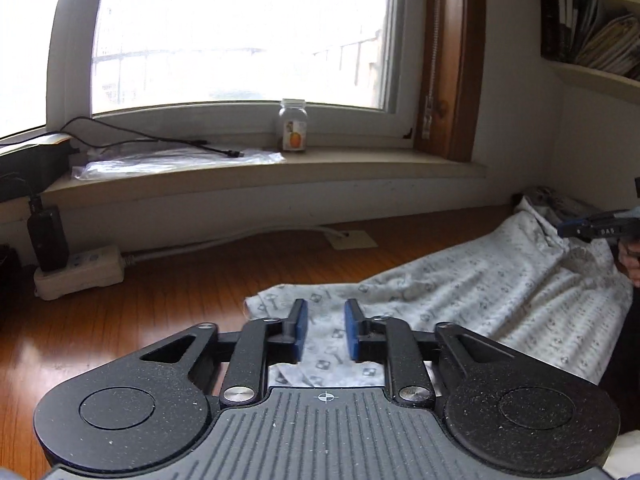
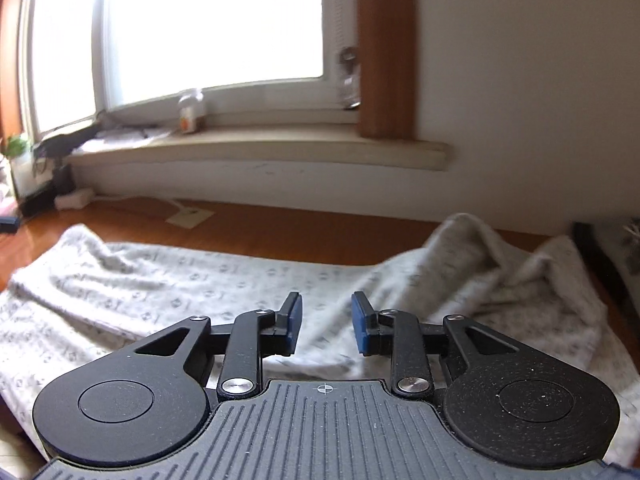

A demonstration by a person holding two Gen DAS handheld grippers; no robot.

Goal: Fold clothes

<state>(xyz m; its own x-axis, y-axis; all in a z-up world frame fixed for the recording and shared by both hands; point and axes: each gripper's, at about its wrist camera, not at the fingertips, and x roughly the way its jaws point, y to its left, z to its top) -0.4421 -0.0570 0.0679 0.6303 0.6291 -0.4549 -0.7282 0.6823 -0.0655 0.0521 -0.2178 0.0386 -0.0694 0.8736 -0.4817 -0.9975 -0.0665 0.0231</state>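
Left gripper parted, empty | right gripper parted (blurred) | patterned cloth cut off right

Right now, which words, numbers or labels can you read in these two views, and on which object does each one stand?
"0A5", roughly: white characters on the other black tool at the right edge of the left wrist view; the first character is uncertain.
Orange picture label on the clear glass jar on the windowsill: too small to read.
Spines of the dark books on the wall shelf: too blurred.
Small grey motifs on the white printed cloth: a pattern, no readable text.
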